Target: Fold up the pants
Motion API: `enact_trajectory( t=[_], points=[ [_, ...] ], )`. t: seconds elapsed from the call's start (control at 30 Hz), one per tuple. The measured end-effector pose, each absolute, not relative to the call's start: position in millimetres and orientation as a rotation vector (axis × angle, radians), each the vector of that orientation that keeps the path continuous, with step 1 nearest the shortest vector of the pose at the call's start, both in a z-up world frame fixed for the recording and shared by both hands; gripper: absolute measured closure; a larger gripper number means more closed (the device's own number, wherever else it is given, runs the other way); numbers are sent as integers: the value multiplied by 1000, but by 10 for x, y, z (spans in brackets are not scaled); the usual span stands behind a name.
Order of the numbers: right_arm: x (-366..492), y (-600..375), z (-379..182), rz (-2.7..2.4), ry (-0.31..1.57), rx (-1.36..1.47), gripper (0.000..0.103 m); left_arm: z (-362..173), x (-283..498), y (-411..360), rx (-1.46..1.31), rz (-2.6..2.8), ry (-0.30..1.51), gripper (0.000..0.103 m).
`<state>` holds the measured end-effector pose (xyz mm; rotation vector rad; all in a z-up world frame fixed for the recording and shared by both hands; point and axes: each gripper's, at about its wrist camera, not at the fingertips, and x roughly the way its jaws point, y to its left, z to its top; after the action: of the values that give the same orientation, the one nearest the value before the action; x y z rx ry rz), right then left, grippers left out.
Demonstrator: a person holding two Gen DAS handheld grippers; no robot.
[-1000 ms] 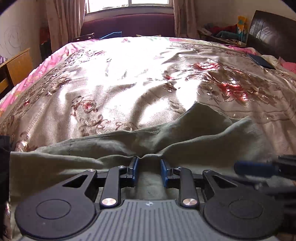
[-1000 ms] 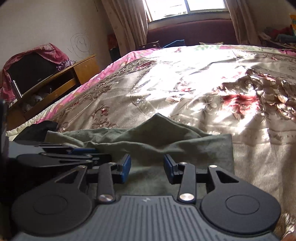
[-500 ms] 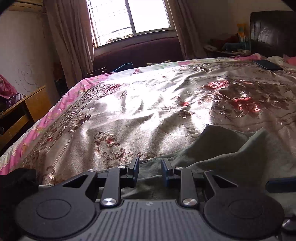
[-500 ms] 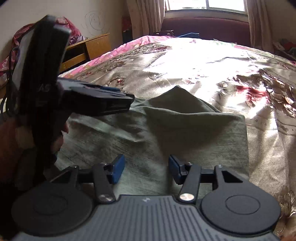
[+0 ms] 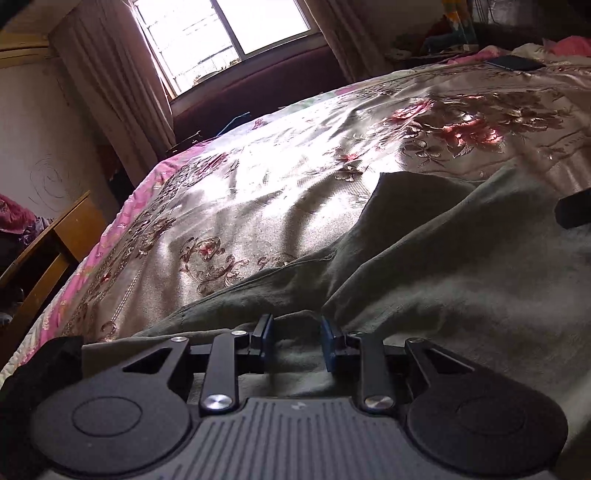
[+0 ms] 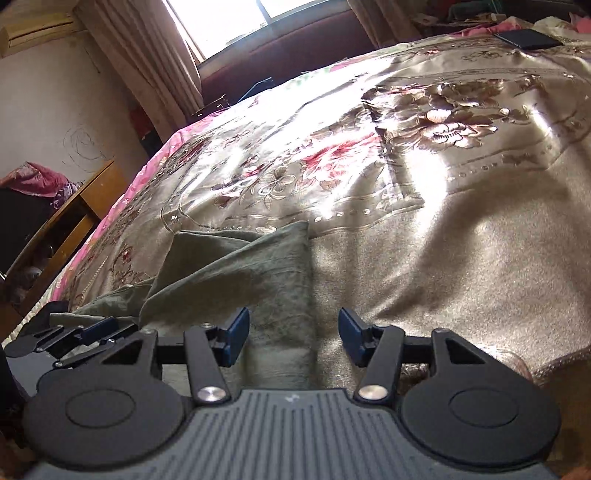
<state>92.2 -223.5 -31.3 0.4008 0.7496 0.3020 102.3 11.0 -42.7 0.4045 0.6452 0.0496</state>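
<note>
Olive green pants (image 5: 443,266) lie folded on the flowered bedspread (image 5: 295,177) near its front edge. My left gripper (image 5: 293,341) has its blue pads partly closed around a raised fold of the pants fabric. In the right wrist view the pants (image 6: 240,277) lie at the left, their right edge running between the fingers. My right gripper (image 6: 291,336) is open and empty over that edge. The left gripper (image 6: 85,332) shows low at the left of that view.
A wooden cabinet (image 5: 48,254) stands left of the bed. A window (image 5: 221,33) with curtains and a dark red bench are at the far end. A dark flat object (image 6: 528,38) lies at the far right of the bed. A black cloth (image 5: 40,369) sits at the near left corner.
Both grippers tilted and moved right. The right gripper opened wider and shifted from over the pants' middle to their right edge. The left gripper stays at the fabric fold.
</note>
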Motion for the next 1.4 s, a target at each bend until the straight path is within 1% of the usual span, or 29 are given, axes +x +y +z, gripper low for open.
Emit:
enact_trajectory(
  t=[0.03, 0.07, 0.27, 0.43, 0.47, 0.5, 0.53, 0.57, 0.63, 0.67, 0.7, 0.83, 0.9, 0.93, 0.97, 1.07, 1.2, 1.23, 1.27, 1.3, 1.37, 1.4],
  points=[
    [941, -2275, -316, 334, 758, 460, 58, -430, 1016, 106, 411, 50, 644, 63],
    [945, -2307, -331, 366, 769, 504, 60, -422, 1009, 110, 410, 50, 646, 63],
    [964, -2596, -450, 474, 837, 643, 61, -394, 1030, 36, 428, 55, 671, 63],
    [964, -2723, -595, 574, 882, 735, 62, -403, 961, 94, 380, 35, 637, 63],
    [997, -2702, -620, 596, 891, 769, 67, -412, 941, 109, 374, 26, 629, 63],
    [1032, -2672, -642, 616, 900, 796, 76, -426, 931, 119, 369, 20, 623, 63],
    [1088, -2611, -664, 619, 911, 823, 93, -437, 926, 123, 369, 17, 617, 63],
    [1133, -2540, -681, 599, 933, 821, 99, -442, 922, 118, 374, 15, 612, 63],
    [1186, -2489, -681, 533, 948, 808, 100, -450, 916, 85, 381, 16, 606, 64],
    [1178, -2533, -659, 524, 930, 821, 100, -459, 911, 53, 383, 15, 602, 66],
    [1147, -2607, -628, 509, 910, 832, 100, -464, 899, 13, 384, 8, 594, 66],
    [950, -3001, -487, 447, 849, 858, 100, -570, 796, -452, 473, -89, 539, 67],
    [831, -3179, -451, 398, 845, 868, 100, -612, 750, -665, 532, -119, 505, 72],
    [781, -3236, -446, 374, 847, 852, 100, -590, 745, -706, 525, -126, 503, 73],
    [739, -3263, -439, 353, 852, 833, 100, -549, 742, -713, 509, -133, 507, 72],
    [654, -3269, -398, 319, 847, 820, 100, -493, 682, -668, 521, -137, 526, 68],
    [641, -3008, -71, 333, 786, 750, 99, -533, 523, -662, 577, -172, 539, 69],
    [678, -2835, 83, 345, 772, 701, 98, -487, 500, -629, 554, -189, 558, 69],
    [689, -2699, 193, 357, 769, 650, 97, -429, 500, -571, 510, -200, 581, 67],
    [699, -2562, 290, 362, 767, 602, 93, -359, 504, -486, 451, -209, 610, 64],
    [732, -2219, 475, 386, 762, 518, 93, -216, 479, -255, 321, -211, 666, 59],
    [732, -2035, 531, 413, 755, 484, 93, -145, 434, -122, 254, -210, 679, 59]
  ],
)
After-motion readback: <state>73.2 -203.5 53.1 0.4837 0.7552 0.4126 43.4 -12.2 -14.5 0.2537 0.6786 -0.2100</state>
